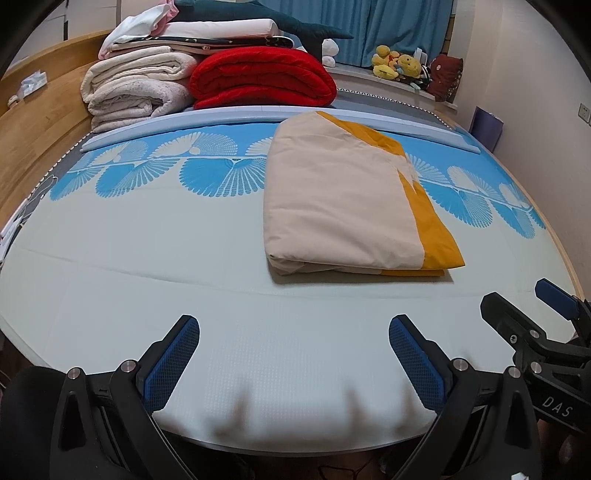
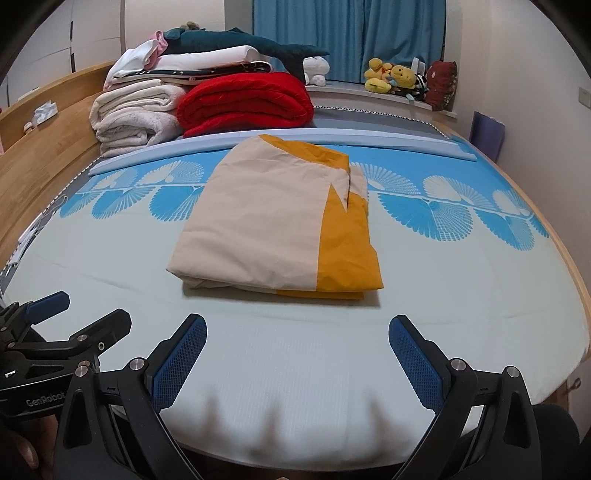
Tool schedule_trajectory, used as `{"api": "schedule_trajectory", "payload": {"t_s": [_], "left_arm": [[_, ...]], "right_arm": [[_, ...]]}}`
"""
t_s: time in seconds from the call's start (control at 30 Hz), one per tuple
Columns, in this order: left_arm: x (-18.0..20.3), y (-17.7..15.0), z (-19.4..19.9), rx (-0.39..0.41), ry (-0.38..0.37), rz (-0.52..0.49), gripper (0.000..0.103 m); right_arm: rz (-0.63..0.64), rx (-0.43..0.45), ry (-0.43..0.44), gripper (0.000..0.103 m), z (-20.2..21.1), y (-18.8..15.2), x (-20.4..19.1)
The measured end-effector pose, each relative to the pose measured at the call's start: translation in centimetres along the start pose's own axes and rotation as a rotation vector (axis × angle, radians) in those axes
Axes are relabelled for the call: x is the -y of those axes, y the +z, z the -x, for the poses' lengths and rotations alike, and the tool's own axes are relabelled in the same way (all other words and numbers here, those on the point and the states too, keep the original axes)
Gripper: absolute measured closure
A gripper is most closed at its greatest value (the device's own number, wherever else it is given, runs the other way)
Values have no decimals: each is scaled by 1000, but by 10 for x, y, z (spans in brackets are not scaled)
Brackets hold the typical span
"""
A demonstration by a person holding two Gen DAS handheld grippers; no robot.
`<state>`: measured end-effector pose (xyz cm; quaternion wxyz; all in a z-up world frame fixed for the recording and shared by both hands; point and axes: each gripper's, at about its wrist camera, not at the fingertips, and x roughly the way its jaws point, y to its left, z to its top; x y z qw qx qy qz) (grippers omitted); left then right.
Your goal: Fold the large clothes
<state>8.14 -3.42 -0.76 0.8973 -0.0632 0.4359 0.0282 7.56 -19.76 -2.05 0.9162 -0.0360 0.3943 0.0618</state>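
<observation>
A beige and mustard-yellow cloth (image 1: 343,199) lies folded into a thick rectangle on the bed (image 1: 147,266); it also shows in the right wrist view (image 2: 269,218). My left gripper (image 1: 294,325) is open and empty, near the bed's front edge, short of the cloth. My right gripper (image 2: 298,325) is open and empty, also near the front edge, short of the cloth. The right gripper shows at the lower right of the left wrist view (image 1: 528,299). The left gripper shows at the lower left of the right wrist view (image 2: 85,306).
A pile of folded white blankets (image 1: 136,88) and a red quilt (image 1: 262,77) stands at the bed's far left. A wooden headboard (image 1: 40,122) runs along the left. Plush toys (image 1: 399,66) sit on the window ledge under blue curtains (image 1: 369,26).
</observation>
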Motion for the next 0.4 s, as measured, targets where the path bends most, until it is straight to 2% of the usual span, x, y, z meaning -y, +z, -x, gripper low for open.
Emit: {"api": "schedule_trajectory", "payload": {"t_s": [0.4], "left_arm": [[0,0,0,-2,-1,1,1]], "right_arm": [[1,0,3,4,-1,0,0]]}}
